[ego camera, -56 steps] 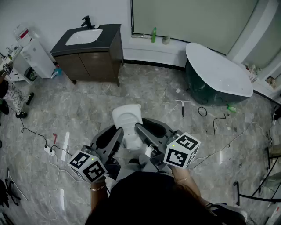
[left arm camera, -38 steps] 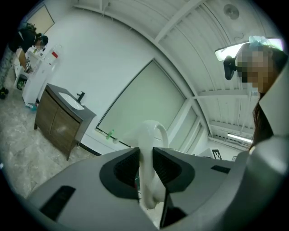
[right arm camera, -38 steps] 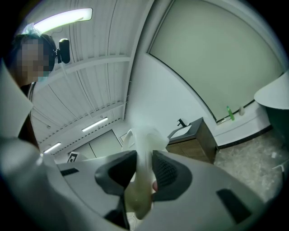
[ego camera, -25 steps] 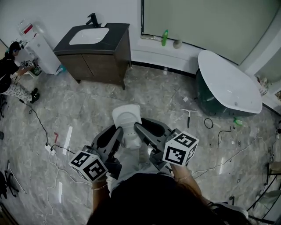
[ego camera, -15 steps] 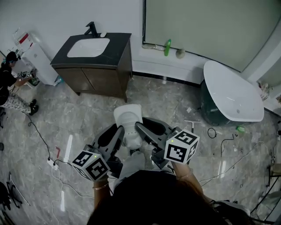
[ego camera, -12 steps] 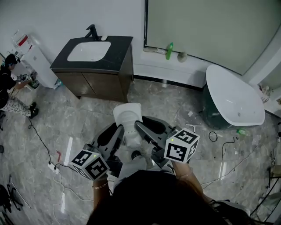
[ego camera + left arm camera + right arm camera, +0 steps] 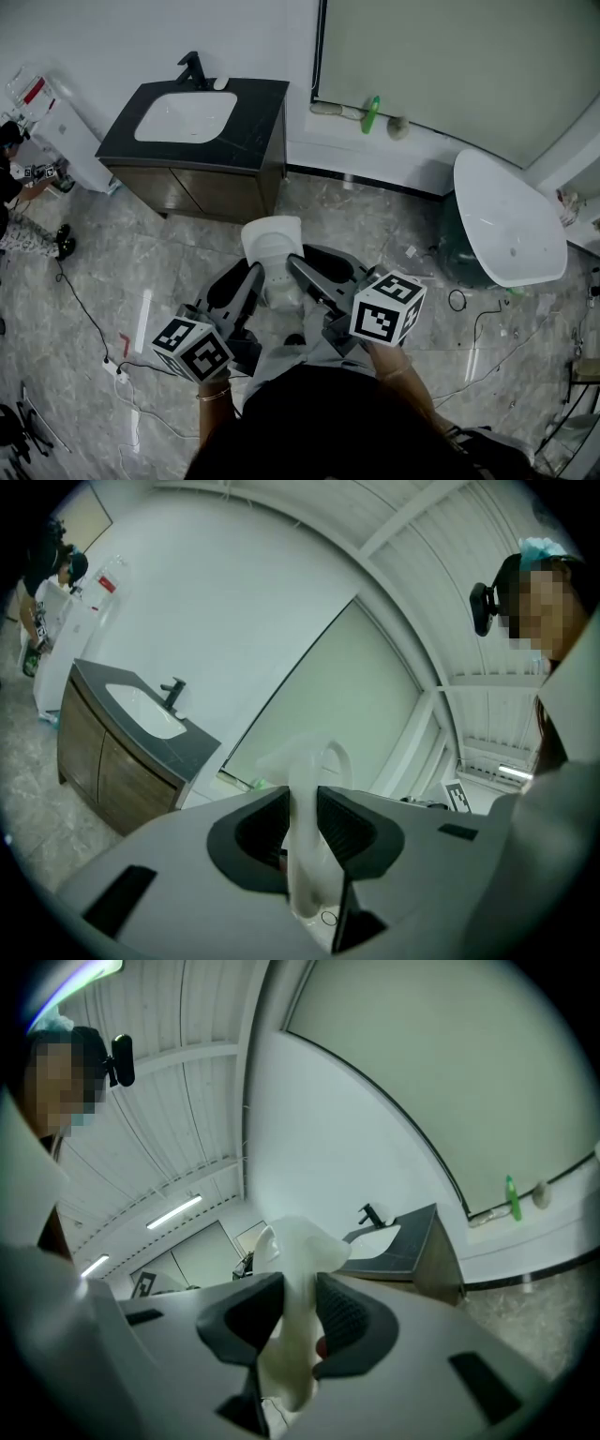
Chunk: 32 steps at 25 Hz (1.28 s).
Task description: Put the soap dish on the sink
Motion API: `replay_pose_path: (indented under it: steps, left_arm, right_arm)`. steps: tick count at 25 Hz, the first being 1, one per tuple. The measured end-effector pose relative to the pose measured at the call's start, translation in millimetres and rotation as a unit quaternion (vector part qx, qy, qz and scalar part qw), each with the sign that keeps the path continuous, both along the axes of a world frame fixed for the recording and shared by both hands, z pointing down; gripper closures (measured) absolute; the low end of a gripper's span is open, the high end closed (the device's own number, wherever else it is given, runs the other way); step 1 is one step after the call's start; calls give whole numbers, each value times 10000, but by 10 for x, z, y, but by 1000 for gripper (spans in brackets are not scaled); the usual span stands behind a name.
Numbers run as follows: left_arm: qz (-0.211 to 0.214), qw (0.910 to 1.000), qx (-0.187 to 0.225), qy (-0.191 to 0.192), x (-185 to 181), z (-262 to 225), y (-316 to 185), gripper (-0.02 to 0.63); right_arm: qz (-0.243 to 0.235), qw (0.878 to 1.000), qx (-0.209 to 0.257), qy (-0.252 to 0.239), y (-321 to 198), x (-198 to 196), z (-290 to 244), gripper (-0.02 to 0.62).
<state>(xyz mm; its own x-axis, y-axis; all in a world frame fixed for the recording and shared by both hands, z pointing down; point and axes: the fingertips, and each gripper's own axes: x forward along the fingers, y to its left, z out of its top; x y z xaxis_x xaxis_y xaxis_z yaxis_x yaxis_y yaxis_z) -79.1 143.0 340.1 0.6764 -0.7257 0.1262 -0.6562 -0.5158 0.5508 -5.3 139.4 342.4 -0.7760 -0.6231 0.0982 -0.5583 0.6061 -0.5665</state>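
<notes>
A white soap dish (image 7: 272,246) is carried between both grippers over the marble floor. My left gripper (image 7: 253,277) is shut on its left edge and my right gripper (image 7: 298,272) on its right edge. In the left gripper view the dish (image 7: 313,778) stands on edge, pinched between the dark pads of the left gripper (image 7: 302,810). The right gripper view shows the dish (image 7: 298,1252) clamped the same way in the right gripper (image 7: 300,1303). Ahead to the left stands the sink (image 7: 186,114), a white basin in a dark countertop on a wooden cabinet, with a black faucet (image 7: 192,67) behind it.
A white bathtub (image 7: 512,225) sits at the right, with a green bottle (image 7: 372,114) on the ledge under the window. At the far left are a white appliance (image 7: 56,120) and a person (image 7: 11,178). Cables and a power strip (image 7: 111,367) lie on the floor.
Both grippers have travelled forward with the dish still held between them. The sink cabinet and the tub now lie nearer and lower in the head view.
</notes>
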Motion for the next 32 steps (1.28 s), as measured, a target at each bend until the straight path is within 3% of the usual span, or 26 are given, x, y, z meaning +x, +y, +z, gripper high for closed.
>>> replay_pose_path:
  steps: [5, 19, 26, 32]
  left_arm:
    - [-95, 9997, -218, -11, -63, 110, -888, 508]
    - [-461, 9988, -171, -63, 28, 2, -2892, 508]
    - [-815, 9959, -374, -148, -4, 126, -3587, 508]
    - [-869, 9948, -506, -150, -132, 374, -3998, 508]
  right_arm:
    - [-31, 9999, -145, 23, -888, -64, 110, 480]
    - [-521, 9986, -123, -17, -2957, 18, 8, 480]
    - [-858, 9958, -305, 4, -3709, -28, 128, 480]
    - [-939, 9940, -553, 14, -4127, -156, 383, 481]
